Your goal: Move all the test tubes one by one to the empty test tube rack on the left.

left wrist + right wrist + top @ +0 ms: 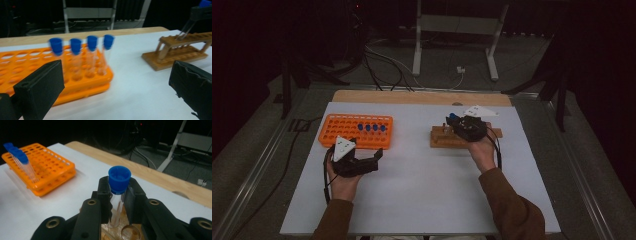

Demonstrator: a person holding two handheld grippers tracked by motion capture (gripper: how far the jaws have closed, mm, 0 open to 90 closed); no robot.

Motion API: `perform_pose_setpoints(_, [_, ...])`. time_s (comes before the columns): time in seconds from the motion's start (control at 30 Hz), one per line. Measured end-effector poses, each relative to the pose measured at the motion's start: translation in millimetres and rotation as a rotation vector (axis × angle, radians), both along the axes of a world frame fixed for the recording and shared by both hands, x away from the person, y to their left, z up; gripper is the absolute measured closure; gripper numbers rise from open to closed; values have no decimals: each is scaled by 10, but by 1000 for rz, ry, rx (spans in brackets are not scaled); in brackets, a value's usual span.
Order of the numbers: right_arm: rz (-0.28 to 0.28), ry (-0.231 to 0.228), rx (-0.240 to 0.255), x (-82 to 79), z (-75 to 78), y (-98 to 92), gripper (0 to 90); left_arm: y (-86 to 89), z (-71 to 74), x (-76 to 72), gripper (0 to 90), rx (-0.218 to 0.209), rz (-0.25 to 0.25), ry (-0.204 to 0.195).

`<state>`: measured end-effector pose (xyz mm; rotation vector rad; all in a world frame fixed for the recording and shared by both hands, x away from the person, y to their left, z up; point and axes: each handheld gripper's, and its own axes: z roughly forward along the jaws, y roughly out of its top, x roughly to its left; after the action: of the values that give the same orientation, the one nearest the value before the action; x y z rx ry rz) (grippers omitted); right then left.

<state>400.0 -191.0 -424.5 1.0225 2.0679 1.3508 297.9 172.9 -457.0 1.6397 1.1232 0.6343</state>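
Clear glass test tube with blue cap sat upright between my right gripper's jaws, clamped just under cap, above brown wooden rack. Judged tube light, slick, breakable; grip below cap, gently. My left gripper gaped, holding nothing, near orange plastic rack with four capped tubes.

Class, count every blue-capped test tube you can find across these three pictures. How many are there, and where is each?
5. Four stand side by side in the orange rack: tubes. The fifth tube is clamped in the right gripper above the wooden rack. None seems hidden.
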Motion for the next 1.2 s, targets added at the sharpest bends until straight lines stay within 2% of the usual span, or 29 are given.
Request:
perform_pose_setpoints(0.13, [4,-27,17,-53,109,2,761,-151,23,19,8,12,-34,-5])
perform_pose_setpoints(0.3, [37,-22,61,-115,202,27,761,-354,50,70,13,16,-76,-10])
perform_pose_setpoints(0.47, [89,18,78,-173,171,145,760,-576,59,139,30,16,-110,-5])
perform_pose_setpoints(0.63, [141,42,82,-241,115,320,760,-793,34,230,36,45,-153,25])
perform_pose_setpoints(0.7, [165,47,77,-272,97,393,759,-862,16,258,71,56,-164,30])
perform_pose_setpoints(0.73, [176,49,77,-291,92,429,759,-892,7,268,96,56,-170,28])
perform_pose_setpoints(0.97, [246,64,61,-388,70,636,759,-1033,-36,292,458,75,-228,-2])
perform_pose_setpoints(1.07, [267,75,59,-402,54,687,758,-1057,-47,296,568,99,-246,-9])
perform_pose_setpoints(1.2, [287,94,54,-414,16,739,757,-1053,-64,307,721,109,-272,-3])
